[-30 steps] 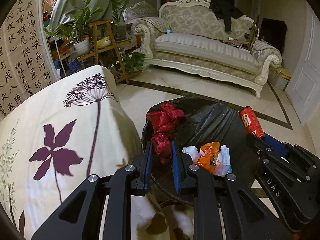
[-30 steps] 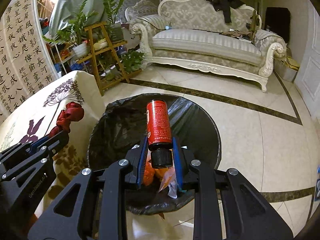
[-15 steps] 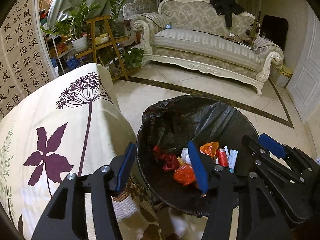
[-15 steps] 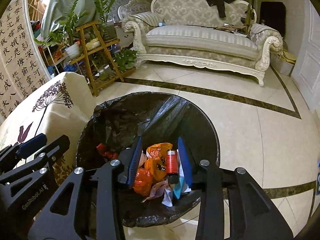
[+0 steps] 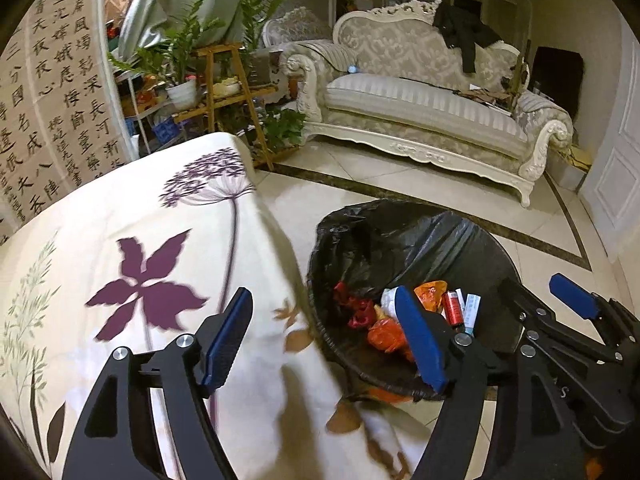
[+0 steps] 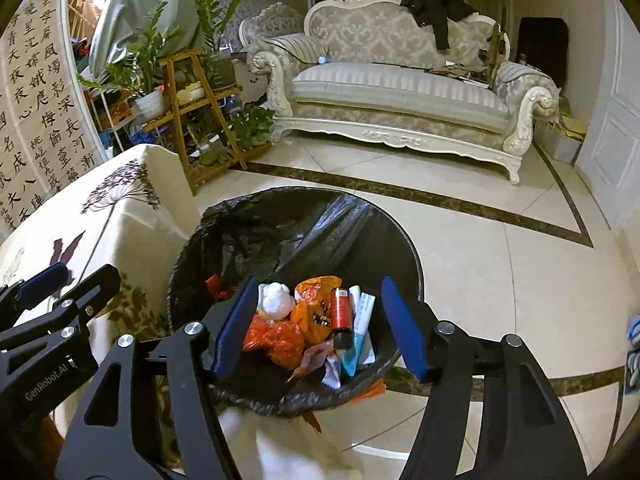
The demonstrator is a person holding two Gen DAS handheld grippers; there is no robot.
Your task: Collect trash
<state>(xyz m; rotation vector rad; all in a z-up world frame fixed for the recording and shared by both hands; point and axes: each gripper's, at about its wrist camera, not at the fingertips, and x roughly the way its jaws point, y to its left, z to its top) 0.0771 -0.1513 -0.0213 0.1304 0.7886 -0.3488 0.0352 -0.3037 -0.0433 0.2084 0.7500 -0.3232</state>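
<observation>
A bin lined with a black bag (image 5: 404, 236) (image 6: 304, 220) stands on the floor beside the cloth-covered table. In it lie a red ribbon bow (image 5: 356, 308) (image 6: 216, 284), a red can (image 5: 452, 307) (image 6: 341, 309), orange wrappers (image 6: 314, 312), a white wad (image 6: 275, 298) and paper bits. My left gripper (image 5: 328, 340) is open and empty, over the table edge and the bin's left rim. My right gripper (image 6: 318, 328) is open and empty, above the bin; it also shows in the left wrist view (image 5: 560, 320).
A table with a cream floral cloth (image 5: 132, 248) (image 6: 108, 216) lies left of the bin. A white sofa (image 5: 424, 112) (image 6: 400, 96) stands at the back, a wooden plant stand (image 5: 224, 96) (image 6: 188, 108) at back left. Tiled floor (image 6: 500, 264) spreads to the right.
Both grippers opened. The red bow fell from the left one and the red can from the right one into the bin. The left gripper then drew back toward the table.
</observation>
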